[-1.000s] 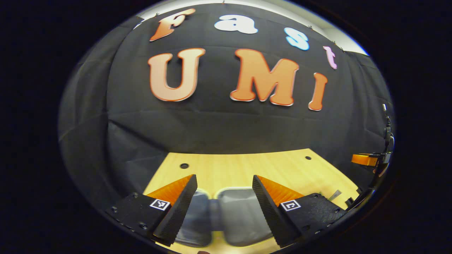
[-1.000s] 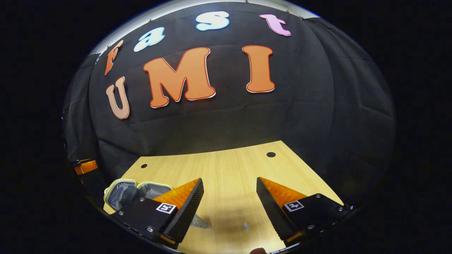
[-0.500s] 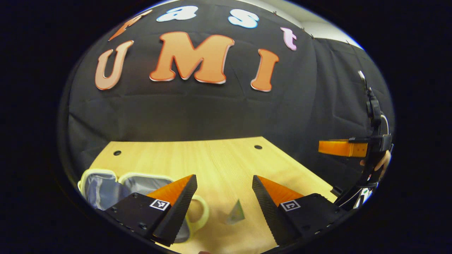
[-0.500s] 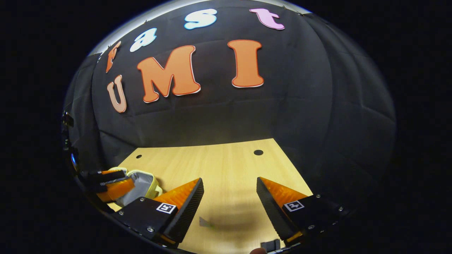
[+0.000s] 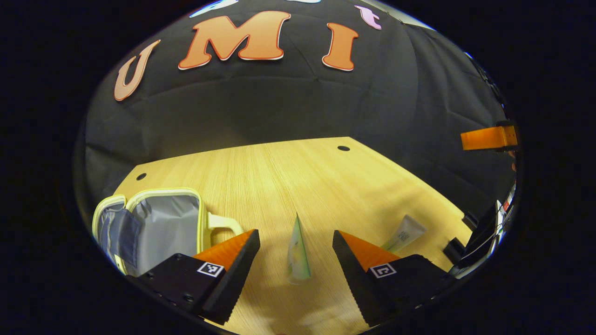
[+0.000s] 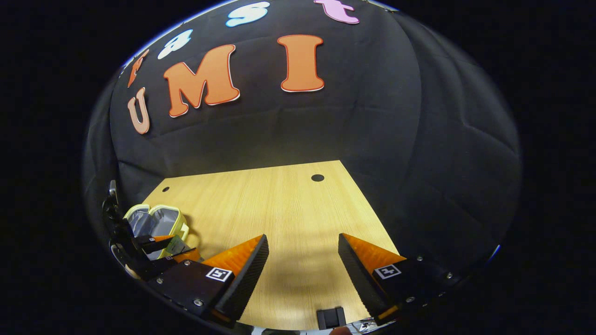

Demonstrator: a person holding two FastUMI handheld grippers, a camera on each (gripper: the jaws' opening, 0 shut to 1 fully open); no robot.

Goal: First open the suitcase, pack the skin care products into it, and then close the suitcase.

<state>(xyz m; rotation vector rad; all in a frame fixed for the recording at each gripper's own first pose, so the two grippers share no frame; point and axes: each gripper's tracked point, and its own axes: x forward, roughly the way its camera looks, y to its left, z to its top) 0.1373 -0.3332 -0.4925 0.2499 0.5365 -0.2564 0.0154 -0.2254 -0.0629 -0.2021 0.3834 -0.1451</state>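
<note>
Below, pale wooden table [image 5: 288,177], drilled holes, black cloth wall [image 6: 354,125]

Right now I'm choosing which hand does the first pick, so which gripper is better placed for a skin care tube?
Left. The left gripper is open with a tube lying between its fingers, beside the open suitcase. The right gripper faces bare table.

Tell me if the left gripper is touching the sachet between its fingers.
Apart. In the left gripper view, the left gripper is open, with wood visible between the sachet and each finger.
</note>
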